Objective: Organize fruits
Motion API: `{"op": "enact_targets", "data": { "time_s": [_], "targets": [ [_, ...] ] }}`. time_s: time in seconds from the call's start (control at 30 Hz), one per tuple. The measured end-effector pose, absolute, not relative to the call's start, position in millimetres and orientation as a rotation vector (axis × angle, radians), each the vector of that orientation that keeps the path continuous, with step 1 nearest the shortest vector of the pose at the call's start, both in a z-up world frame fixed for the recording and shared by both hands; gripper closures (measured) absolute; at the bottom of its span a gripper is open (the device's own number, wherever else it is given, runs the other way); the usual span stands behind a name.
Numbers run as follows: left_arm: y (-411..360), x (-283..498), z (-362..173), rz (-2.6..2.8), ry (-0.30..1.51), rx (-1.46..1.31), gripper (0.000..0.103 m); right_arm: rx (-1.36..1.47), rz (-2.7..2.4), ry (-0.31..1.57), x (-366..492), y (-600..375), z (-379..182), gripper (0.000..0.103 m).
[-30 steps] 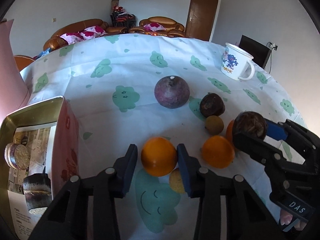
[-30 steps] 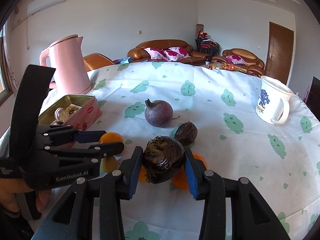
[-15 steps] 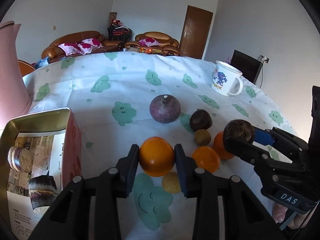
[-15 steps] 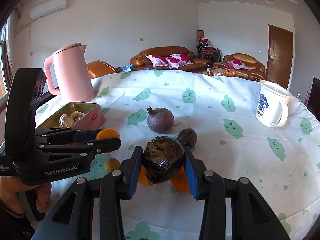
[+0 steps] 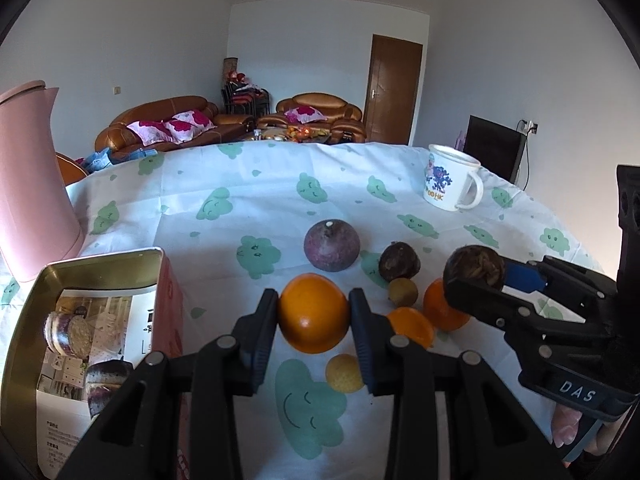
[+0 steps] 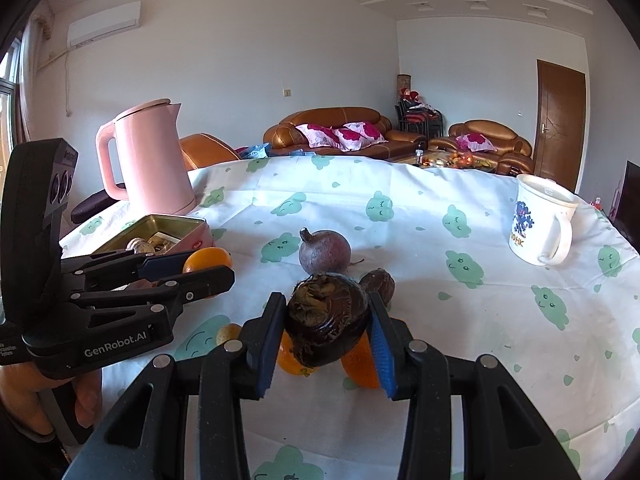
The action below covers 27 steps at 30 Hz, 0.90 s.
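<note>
At the far left of the table stands a pink kettle [image 6: 146, 160], and just in front of it an open gold tin [image 5: 100, 258] with a pink side; inside lie a printed leaflet and what look like wrapped snacks. Just right of the tin, the left gripper [image 5: 314, 316] is clamped on an orange [image 5: 313, 312], its pads pressed on the fruit's widest part, and the fruit is clear of the cloud-printed tablecloth [image 5: 240, 200]. The orange looks firm and fairly heavy with a smooth, slightly slick rind, so a hold across the middle suits it; a grip nearer the top or bottom could let it squirt out. Below it on the cloth rests a small yellow fruit [image 5: 344, 372]. Behind sits a large purple round fruit [image 5: 331, 245], then a smaller dark one [image 5: 399, 261] with a little brown fruit [image 5: 402, 291] touching it, and two more oranges [image 5: 412, 326] close together. Right of these, the right gripper [image 6: 328, 332] is closed on a dark wrinkled fruit [image 6: 327, 324], held above the oranges. Its shrivelled skin suggests a light, somewhat hollow shell that may dent, so moderate pressure on its broad sides seems wise. Well apart at the far right stands a white mug [image 6: 540, 222].
</note>
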<state>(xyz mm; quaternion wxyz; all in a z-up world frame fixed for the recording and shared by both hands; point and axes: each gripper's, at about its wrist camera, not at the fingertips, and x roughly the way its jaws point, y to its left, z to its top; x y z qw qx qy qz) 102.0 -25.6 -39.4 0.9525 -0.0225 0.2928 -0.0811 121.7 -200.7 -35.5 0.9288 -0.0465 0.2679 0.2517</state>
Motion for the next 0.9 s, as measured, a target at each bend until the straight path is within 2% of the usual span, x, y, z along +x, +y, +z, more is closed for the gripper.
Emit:
{"op": "enact_targets", "data": {
  "time_s": [0.9],
  "targets": [
    [-27, 83, -28, -0.131, 0.473, -0.025, 0.066, -0.099, 0.529, 0.435, 104, -204, -27, 0.061]
  ]
}}
